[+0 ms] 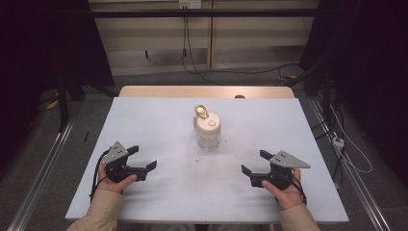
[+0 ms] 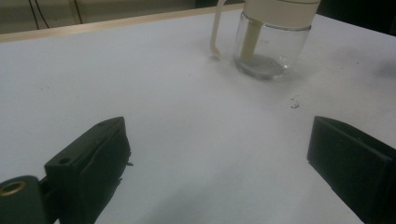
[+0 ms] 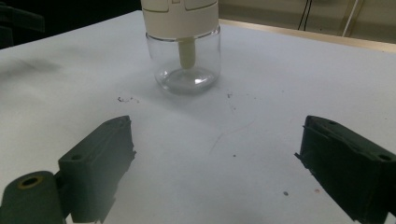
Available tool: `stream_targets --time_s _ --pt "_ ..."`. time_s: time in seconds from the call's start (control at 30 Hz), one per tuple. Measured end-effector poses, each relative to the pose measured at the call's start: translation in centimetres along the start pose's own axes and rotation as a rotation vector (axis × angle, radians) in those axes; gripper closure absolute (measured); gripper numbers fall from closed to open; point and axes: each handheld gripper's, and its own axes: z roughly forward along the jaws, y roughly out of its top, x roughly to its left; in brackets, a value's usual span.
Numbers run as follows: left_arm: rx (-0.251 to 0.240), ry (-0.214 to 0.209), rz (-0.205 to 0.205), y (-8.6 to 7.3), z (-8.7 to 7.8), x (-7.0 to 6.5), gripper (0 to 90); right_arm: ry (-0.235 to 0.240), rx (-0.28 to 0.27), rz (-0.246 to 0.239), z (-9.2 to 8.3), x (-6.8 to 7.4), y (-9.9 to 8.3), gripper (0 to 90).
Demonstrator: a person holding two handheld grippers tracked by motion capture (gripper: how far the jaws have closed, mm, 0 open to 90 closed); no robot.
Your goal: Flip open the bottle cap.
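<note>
1. While I held both grippers low over the table (image 1: 159, 202), the jar (image 1: 209, 138) stood upright near the middle, its long axis vertical, cream lid on top and a gold piece (image 1: 201, 111) at the lid's far side.
2. A cream stem hung down inside the clear glass.
3. My left gripper (image 1: 143, 158) and right gripper (image 1: 253, 162) both had their jaws spread wide with nothing between them, each angled inward toward the jar and well apart from it.
4. White sheet covered the table, with dark specks just in front of the jar; a wooden edge showed at the far side.
5. Grey floor, cables and metal rails surrounded the table.
6. Bare surface lay between each gripper and the jar.
</note>
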Motion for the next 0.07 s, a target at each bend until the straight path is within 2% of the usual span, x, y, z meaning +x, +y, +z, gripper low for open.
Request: stream_targets --time_s 0.07 --pt "-0.002 -0.002 -0.014 -0.06 -0.02 0.13 5.0 0.005 0.008 -0.009 0.15 0.05 -0.08 9.1"
